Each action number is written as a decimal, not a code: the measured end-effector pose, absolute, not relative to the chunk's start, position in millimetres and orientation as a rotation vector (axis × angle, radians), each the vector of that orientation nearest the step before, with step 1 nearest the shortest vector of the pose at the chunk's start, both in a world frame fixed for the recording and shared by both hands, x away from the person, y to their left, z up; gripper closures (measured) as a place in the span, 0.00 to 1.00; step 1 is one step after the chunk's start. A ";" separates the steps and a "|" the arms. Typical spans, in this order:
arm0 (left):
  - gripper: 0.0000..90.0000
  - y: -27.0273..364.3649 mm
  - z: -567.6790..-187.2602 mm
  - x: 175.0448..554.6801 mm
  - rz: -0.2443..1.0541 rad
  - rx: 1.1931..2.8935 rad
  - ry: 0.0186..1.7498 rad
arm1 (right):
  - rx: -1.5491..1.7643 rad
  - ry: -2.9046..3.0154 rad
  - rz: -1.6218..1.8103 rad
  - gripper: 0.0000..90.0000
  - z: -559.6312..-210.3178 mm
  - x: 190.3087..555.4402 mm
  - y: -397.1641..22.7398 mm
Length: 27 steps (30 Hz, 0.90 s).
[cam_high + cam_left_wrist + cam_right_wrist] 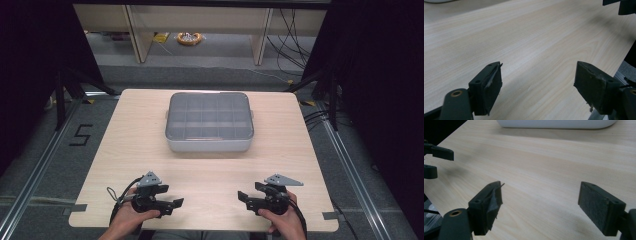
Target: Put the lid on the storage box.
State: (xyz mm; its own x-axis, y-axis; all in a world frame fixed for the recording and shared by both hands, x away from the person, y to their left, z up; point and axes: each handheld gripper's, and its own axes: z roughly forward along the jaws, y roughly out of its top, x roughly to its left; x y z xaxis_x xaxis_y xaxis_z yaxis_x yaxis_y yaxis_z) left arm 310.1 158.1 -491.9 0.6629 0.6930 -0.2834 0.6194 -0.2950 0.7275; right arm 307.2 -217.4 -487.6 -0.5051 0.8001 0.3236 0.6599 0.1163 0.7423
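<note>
Here the grey compartment box [209,122] sits closed under its translucent lid on the far middle of the bench [130,150], squared to the edges, with the divider grid showing through the lid. In the right gripper view its pale lower wall [556,123] runs along the top edge, well apart from the pads. Nothing touches the box.

Both tools hover low over the near part of the bench, well short of the box. The left tool [172,202] is at the near left, held in the person's left hand [131,216], its tips pointing toward the middle. In the left gripper view its jaws stand wide apart, with only bare wood grain between them. The right tool [244,196] is at the near right, held in the right hand [285,220], its tips pointing left toward the other tool. Its jaws are likewise spread wide with nothing in them. The two tools face each other across a gap of bare bench.

Beyond the far edge lies grey floor with a yellow coil [189,38] near wooden furniture legs.
</note>
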 end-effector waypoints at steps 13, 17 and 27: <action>0.17 158.5 -495.8 292.0 0.118 2.042 0.979 | 1.417 2.254 1.325 0.18 -490.4 289.4 -219.5; 0.17 158.0 -498.6 286.7 0.126 2.040 0.984 | 1.430 2.285 1.339 0.18 -492.9 282.8 -219.4; 0.17 159.1 -500.9 277.7 0.131 2.072 0.970 | 1.387 2.320 1.311 0.18 -497.8 268.6 -218.8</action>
State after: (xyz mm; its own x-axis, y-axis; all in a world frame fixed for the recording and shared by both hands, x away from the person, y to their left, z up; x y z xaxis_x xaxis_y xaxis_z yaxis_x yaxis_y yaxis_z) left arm 277.7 159.1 -500.9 0.6972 0.6781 -0.2324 0.5925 -0.3628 0.7193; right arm 268.6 -218.8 -497.8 -0.5663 0.7692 0.2959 0.6503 0.1964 0.7338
